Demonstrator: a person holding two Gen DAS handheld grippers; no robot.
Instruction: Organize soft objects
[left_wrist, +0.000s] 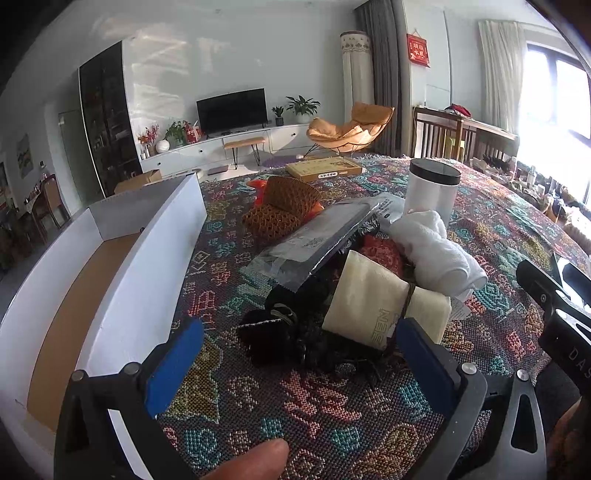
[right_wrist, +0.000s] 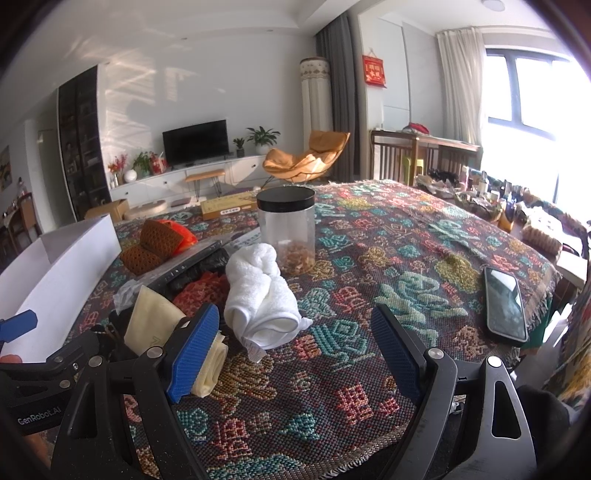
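Left gripper (left_wrist: 299, 354) spread wide, nothing held, right gripper (right_wrist: 295, 350) likewise, cream folded cloth (left_wrist: 373, 299) tied with cord, white towel (right_wrist: 264, 295) rolled and rumpled beside it.

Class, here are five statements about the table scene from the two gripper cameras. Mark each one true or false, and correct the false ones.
1. The white box already holds the towels. False: only its brown floor shows, with nothing seen inside.
2. The jar has a black lid on it. True.
3. The left gripper is shut on the cream cloth. False: its jaws stand open, with the black pile and the cloth's near end ahead of them.
4. A phone lies near the right edge of the patterned blanket. True.
5. The white towel lies inside the jar. False: it lies on the blanket in front of the jar.
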